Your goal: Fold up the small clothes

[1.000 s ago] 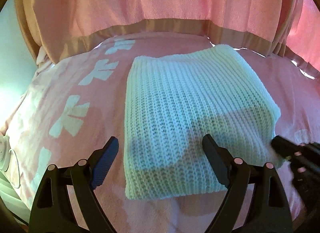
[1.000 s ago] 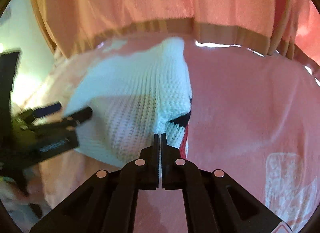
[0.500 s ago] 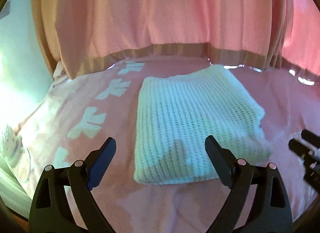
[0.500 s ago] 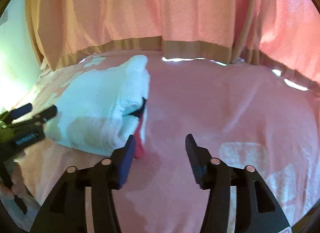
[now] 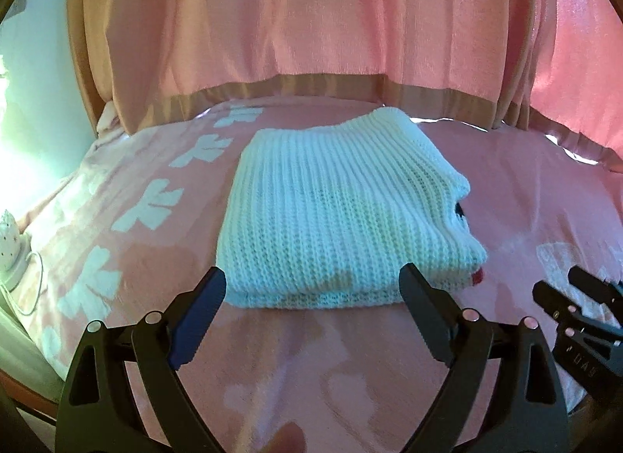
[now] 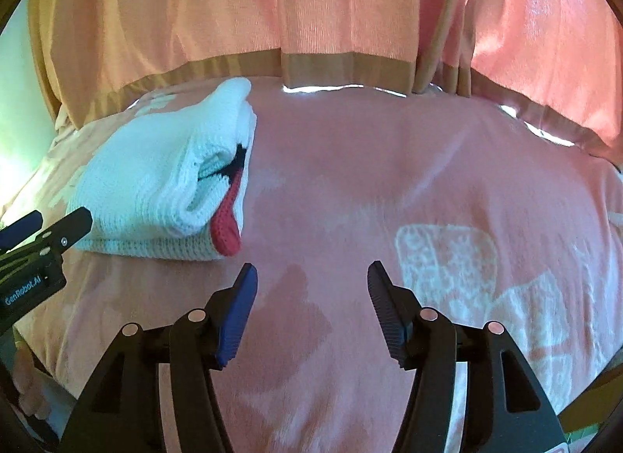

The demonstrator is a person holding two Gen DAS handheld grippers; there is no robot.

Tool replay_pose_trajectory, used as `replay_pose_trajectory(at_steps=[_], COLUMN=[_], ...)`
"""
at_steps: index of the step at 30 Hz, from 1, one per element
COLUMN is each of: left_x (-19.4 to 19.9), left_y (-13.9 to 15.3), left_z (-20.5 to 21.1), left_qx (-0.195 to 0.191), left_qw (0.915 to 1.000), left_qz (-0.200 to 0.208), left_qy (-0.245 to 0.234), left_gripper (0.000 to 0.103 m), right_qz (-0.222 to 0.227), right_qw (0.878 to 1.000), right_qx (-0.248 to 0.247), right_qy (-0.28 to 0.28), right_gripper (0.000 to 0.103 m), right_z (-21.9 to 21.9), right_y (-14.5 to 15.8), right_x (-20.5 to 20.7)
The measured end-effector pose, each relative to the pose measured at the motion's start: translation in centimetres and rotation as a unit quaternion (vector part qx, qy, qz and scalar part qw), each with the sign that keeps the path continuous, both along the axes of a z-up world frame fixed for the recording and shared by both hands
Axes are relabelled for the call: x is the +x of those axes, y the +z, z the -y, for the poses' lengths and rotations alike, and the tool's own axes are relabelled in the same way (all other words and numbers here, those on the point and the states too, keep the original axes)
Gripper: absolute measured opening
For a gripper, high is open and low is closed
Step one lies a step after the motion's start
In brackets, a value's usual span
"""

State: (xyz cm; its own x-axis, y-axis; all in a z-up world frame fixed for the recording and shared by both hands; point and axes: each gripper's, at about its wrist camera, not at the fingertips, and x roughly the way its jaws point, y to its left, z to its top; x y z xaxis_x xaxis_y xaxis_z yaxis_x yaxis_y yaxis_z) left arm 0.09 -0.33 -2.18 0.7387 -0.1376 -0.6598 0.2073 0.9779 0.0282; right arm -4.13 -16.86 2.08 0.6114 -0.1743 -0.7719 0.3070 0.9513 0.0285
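Pink curtains [image 5: 311, 16] with a tan hem hang across the far side, and below them a pink bedspread [image 5: 296, 367] with pale bow-like shapes covers the bed I work over. At the far left edge of the left view sits a small white dotted object [image 5: 9, 237] with a thin white cord beside it; I cannot tell what it is. My left tongs [image 5: 311, 297] hang released with the jaws spread wide, nothing between them, just near of the folded white knit garment [image 5: 335, 211]. That garment lies flat on the bedspread as a tidy rectangle, left of the bed's middle. Its open layered side faces right, and there a bit of black and a red knit tab [image 6: 226, 229] poke out at the near right corner. My right tongs [image 6: 311, 289] stand to the right of the garment, near it but apart, jaws parted and empty above bare bedspread. Farther right the spread carries a large pale printed patch [image 6: 447, 258].
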Motion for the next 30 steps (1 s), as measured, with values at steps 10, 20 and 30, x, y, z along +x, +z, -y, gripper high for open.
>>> replay_pose_trajectory(at_steps=[10,20,30], left_x=[-0.4,-0.3,-0.5], left_y=[-0.4,-0.5,-0.8], left_z=[0.3,0.1,0.5], left_qx=[0.010,0.012,0.013], left_qw=[0.9999,0.9998,0.9998], left_qz=[-0.001,-0.003,-0.012], left_qy=[0.007,0.016,0.007], left_gripper=[0.088,0.093,0.097], right_qz=[-0.007,-0.007,-0.008], right_qw=[1.000,1.000,1.000], right_qx=[0.000,0.004,0.005], right_qy=[0.019,0.027,0.024], right_gripper=[0.058,0.058,0.058], right_z=[-1.6,-2.4,-3.1], right_y=[-0.4,-0.5,-0.6], right_x=[-0.1,0.5,0.5])
